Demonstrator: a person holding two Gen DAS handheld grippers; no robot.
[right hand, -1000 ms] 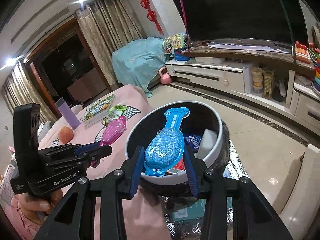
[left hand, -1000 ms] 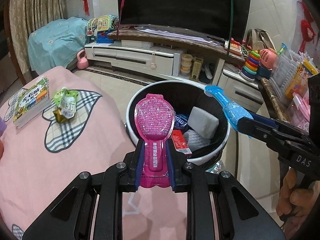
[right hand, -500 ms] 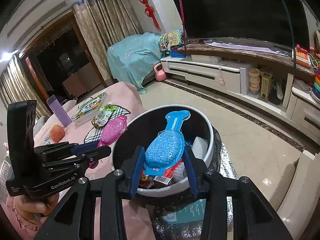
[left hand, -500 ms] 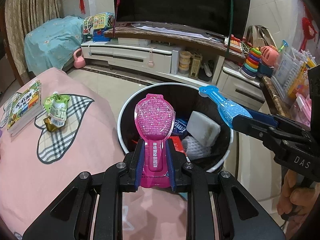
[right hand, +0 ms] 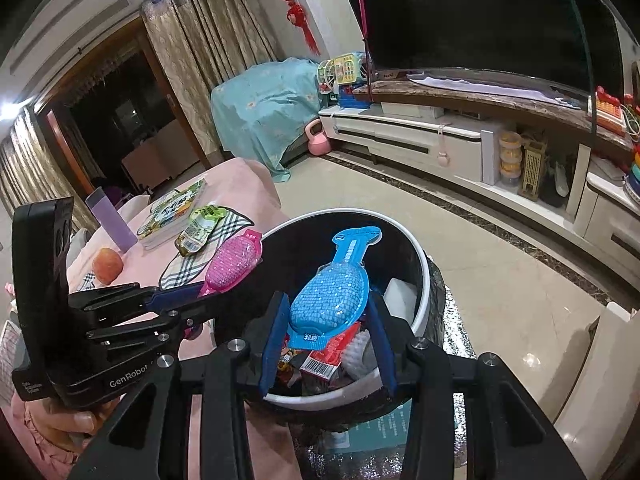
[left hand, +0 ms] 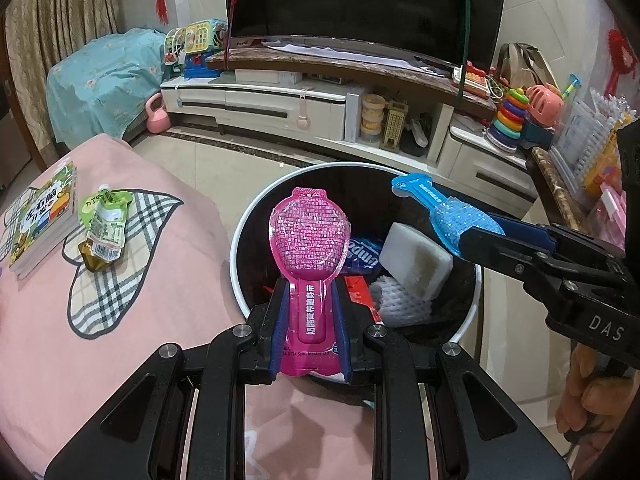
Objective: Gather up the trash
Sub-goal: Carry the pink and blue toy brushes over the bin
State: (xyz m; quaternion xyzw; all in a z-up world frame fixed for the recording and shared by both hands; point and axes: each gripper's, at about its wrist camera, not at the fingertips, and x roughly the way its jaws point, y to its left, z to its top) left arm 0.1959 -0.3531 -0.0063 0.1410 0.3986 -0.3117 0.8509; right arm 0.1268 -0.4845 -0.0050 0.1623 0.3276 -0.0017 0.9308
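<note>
My left gripper (left hand: 309,290) is shut on the stem of a pink spoon-shaped packet (left hand: 308,236), which stands up over the near left part of the bin's mouth. The white-rimmed black trash bin (left hand: 237,248) holds a white foam block (left hand: 414,256), a blue wrapper and a red box. My right gripper (right hand: 328,306) is shut on a blue spoon-shaped packet (right hand: 330,300) held above the bin (right hand: 420,264). From the right, that blue packet (left hand: 436,204) reaches over the bin's rim. The pink packet (right hand: 234,266) shows at the bin's left edge.
A green drink pouch (left hand: 102,228) and a stack of books (left hand: 40,216) lie on the pink-covered table (left hand: 120,320) left of the bin. An apple (right hand: 107,266) and a purple cup (right hand: 112,220) stand further back. The TV cabinet (left hand: 280,100) and toy shelves line the far side.
Both grippers have moved forward with their packets, which now hang further over the bin's mouth. Both grips are the same.
</note>
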